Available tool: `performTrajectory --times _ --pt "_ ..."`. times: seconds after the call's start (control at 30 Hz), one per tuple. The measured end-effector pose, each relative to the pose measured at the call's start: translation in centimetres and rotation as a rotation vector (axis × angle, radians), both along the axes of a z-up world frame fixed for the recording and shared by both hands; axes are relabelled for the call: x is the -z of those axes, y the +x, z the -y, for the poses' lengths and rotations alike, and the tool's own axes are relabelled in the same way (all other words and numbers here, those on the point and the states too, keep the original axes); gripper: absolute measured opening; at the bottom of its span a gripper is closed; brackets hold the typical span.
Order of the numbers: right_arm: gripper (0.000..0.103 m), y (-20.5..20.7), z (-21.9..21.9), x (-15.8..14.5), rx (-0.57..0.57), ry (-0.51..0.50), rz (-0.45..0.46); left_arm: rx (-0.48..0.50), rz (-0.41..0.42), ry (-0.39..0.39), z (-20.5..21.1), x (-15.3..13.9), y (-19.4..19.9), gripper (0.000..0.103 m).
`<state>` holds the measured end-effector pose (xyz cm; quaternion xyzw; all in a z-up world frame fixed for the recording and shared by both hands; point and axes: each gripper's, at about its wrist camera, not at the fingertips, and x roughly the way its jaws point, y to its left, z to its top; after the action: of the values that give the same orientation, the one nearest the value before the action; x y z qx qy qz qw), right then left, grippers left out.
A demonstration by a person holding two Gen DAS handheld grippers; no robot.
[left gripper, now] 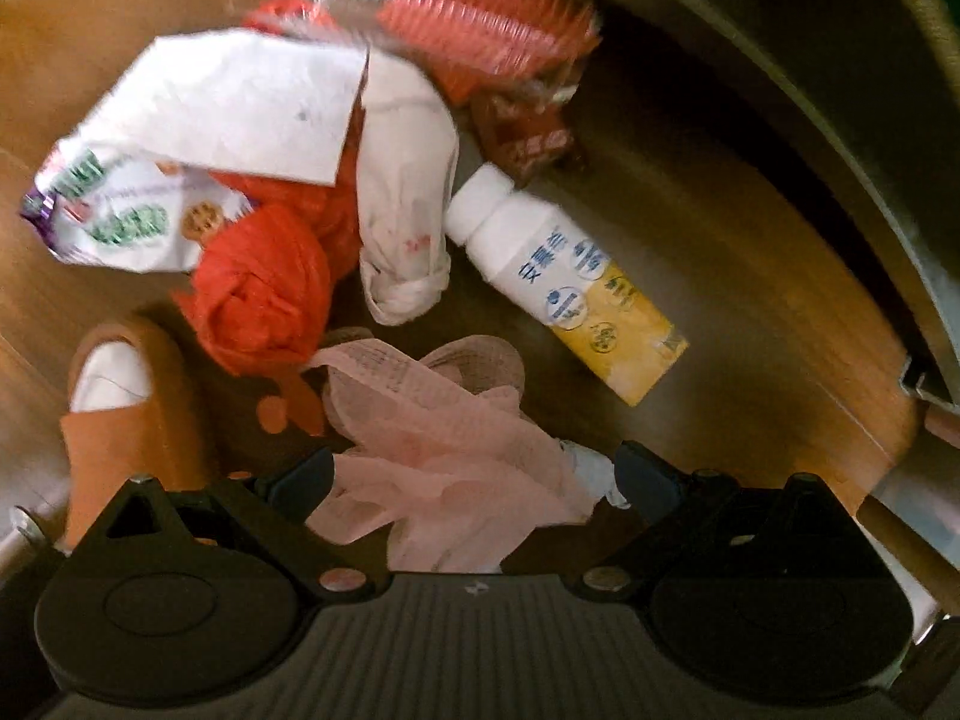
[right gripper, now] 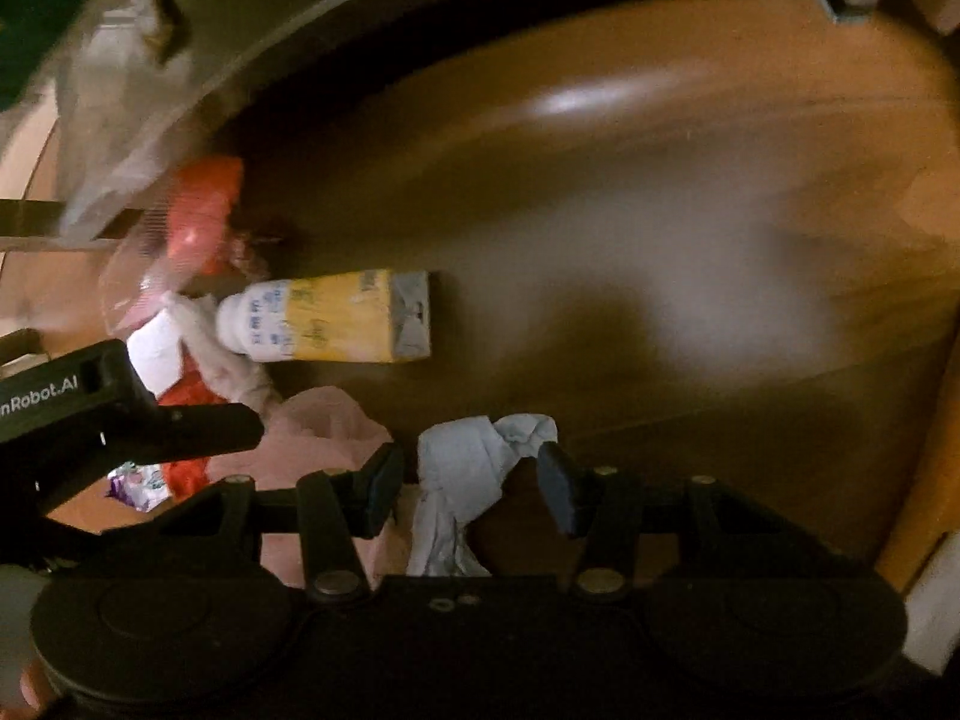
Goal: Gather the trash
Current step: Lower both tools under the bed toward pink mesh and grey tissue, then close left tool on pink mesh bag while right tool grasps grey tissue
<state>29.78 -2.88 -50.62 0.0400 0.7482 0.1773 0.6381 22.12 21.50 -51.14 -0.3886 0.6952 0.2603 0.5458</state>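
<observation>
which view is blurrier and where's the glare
Right wrist view: heavier motion blur, smeared wooden floor with a white glare streak near the top; the yellow-and-white drink bottle label is unreadable. Left wrist view: sharper, bottle print legible, only the top red ridged wrapper streaks.

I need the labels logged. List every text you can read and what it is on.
"安慕希": on the white and yellow bottle, large blue characters.
"nRobot.AI": on the left gripper body, start cut off by the frame edge.
Snack bag green print: too blurred.
Brown wrapper white print: too blurred.
Bottle's small badges: too small.
</observation>
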Motion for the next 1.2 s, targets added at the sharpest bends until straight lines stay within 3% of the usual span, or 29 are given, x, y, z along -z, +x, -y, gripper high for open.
performTrajectory --times 0.23,0.53,0.6,0.73,0.77,0.8,0.83,1.07,1.17,1.2 --pt "0.050 0.3 0.4 3.3 0.100 0.040 -0.095 -0.017 -0.055 -0.037 0.1 3.4 0.0 0.095" --pt "0.048 0.0 -1.0 5.5 0.069 0.022 -0.134 0.014 -0.081 -0.077 1.7 5.3 0.0 0.059" --pt "0.040 0.0 -1.1 5.5 0.049 0.020 -0.134 0.031 -0.088 -0.076 2.1 5.4 0.1 0.045" --pt "0.031 0.0 -1.5 5.6 0.022 0.025 -0.120 0.045 -0.091 -0.063 2.6 4.9 0.3 0.031" --pt "0.024 0.0 -1.6 5.3 0.003 0.020 -0.111 0.048 -0.086 -0.062 2.5 4.7 0.3 0.028" --pt "0.004 0.0 -1.7 5.1 -0.013 0.022 -0.109 0.053 -0.084 -0.058 2.6 4.4 0.4 0.024" --pt "0.001 -0.1 -1.7 4.8 -0.025 0.012 -0.103 0.061 -0.082 -0.057 2.3 4.2 0.3 0.022" --pt "0.002 0.3 -1.0 0.9 -0.051 0.018 -0.016 0.104 -0.080 -0.038 3.6 1.0 0.2 0.015" --pt "0.020 0.3 -1.1 0.8 -0.064 0.054 -0.033 0.136 -0.060 -0.013 3.5 -0.7 -0.1 0.014" --pt "0.020 0.3 -1.2 1.1 -0.059 0.061 -0.050 0.146 -0.067 -0.002 3.5 -1.0 -0.3 0.013"
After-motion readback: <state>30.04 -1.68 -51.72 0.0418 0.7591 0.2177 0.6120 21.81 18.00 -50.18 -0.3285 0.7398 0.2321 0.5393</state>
